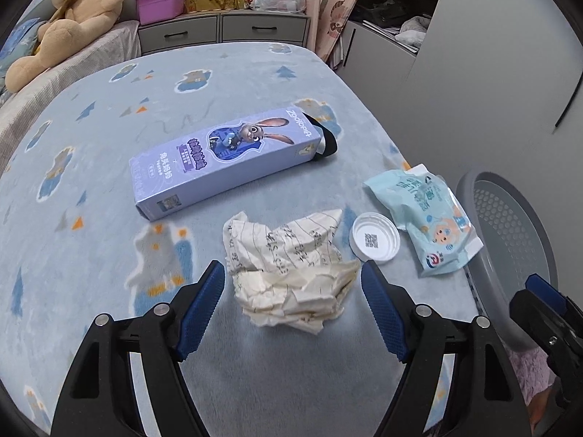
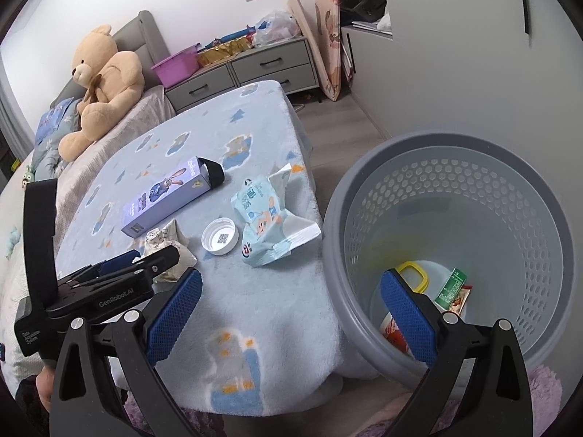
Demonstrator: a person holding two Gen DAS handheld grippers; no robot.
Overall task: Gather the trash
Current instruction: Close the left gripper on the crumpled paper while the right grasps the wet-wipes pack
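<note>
bin [image 1: 510,233] half cut off, crumpled paper [image 2: 164,240] partly hidden

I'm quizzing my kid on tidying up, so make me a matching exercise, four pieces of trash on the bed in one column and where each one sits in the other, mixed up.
Things:
1. crumpled paper
2. white cap
3. purple box
4. blue wrapper

Places:
A. nearest the grey bin, at the bed's edge
B. between the open fingers of the left gripper
C. farthest up the bed, lying flat
D. between the paper and the wrapper

Pairs: 1-B, 2-D, 3-C, 4-A
</note>
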